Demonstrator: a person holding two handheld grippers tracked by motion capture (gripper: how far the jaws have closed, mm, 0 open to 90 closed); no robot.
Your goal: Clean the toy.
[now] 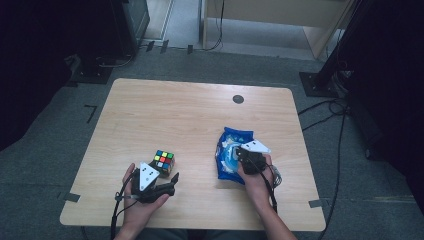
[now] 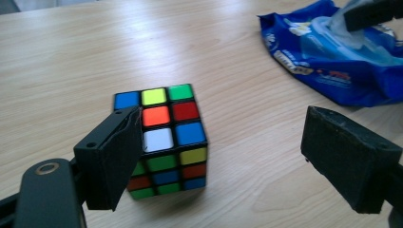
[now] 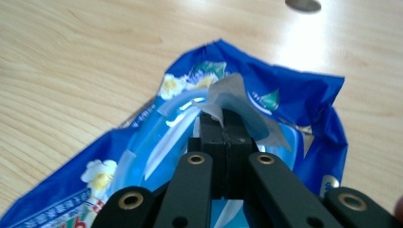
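We work on a wooden table point(image 1: 165, 107), where a blue wipes pack point(image 1: 229, 150) lies toward the right edge, nearer the front than the back, its flap point(image 3: 233, 107) peeled up. Our right gripper point(image 3: 223, 124) has its jaws closed tight on that thin flap, just over the pack's opening. To do this well, we should pull the flap up and back slowly along the pack's length, so that it peels rather than tears and the light pack does not lift with it. A colour cube point(image 2: 164, 137) sits left of the pack, near the front edge. Our left gripper point(image 2: 228, 156) hovers there wide open, holding nothing, one pad beside the cube; it could move over and pin the pack.
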